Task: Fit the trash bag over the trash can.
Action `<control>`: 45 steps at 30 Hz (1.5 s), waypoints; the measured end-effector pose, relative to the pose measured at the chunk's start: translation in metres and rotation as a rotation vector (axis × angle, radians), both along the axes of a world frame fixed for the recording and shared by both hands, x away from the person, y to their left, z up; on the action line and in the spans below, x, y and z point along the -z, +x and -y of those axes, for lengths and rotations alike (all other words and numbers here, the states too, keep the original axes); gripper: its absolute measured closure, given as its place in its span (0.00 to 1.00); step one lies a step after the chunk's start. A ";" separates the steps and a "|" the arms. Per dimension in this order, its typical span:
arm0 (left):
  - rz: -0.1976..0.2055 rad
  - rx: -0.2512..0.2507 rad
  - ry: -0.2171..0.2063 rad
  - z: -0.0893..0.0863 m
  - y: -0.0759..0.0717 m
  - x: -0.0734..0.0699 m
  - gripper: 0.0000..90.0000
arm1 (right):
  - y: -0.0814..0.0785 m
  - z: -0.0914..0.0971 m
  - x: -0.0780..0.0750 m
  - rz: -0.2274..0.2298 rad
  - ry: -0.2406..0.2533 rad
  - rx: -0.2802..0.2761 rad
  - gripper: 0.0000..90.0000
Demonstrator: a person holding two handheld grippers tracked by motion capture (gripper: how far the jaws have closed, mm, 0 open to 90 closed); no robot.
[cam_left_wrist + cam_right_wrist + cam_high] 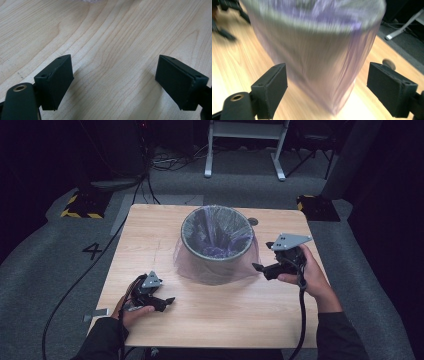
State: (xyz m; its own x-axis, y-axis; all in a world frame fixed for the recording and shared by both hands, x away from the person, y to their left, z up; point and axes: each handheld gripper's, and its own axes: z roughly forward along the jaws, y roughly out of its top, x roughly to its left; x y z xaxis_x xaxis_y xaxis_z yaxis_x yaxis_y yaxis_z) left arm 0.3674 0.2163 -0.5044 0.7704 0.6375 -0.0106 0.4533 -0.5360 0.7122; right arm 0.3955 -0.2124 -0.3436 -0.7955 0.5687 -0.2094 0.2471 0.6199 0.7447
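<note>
left gripper (167,301): fingers wide, empty, over table (150,230) | right gripper (260,268): fingers wide, empty, just beside bin (217,245)

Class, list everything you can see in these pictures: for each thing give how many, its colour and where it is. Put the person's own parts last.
Bin: one, grey, on the far middle of the table.
Bin liner: one, thin pale purple plastic, lining the bin and draped down its outside to the tabletop.
Table: one, light wood, centre of the high view.
Small round disc: one, grey, on the table behind the bin.
Striped blocks: two, black with yellow, on the floor at the table's far corners.
White frame: one, on the floor at the back.
Left tongs: one pair, black, open, low over the table's near left.
Right tongs: one pair, black, open, pointing at the liner's right side.
</note>
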 end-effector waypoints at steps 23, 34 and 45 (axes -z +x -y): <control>-0.001 0.002 0.000 0.000 0.000 0.000 0.16 | -0.024 0.038 0.089 -0.074 -0.081 0.093 0.21; 0.000 -0.004 0.001 0.000 0.000 0.000 0.16 | -0.040 0.073 0.145 -0.164 -0.034 0.194 0.21; 0.000 -0.002 0.000 0.000 0.000 0.000 0.16 | -0.048 0.099 0.161 -0.175 0.116 0.251 0.17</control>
State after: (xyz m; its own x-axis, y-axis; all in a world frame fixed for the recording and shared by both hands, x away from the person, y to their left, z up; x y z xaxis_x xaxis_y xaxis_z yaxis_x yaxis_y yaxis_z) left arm 0.3671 0.2161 -0.5044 0.7690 0.6392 -0.0100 0.4543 -0.5353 0.7121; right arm 0.3471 -0.3111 -0.5042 -0.6454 0.7638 -0.0043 0.5117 0.4366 0.7400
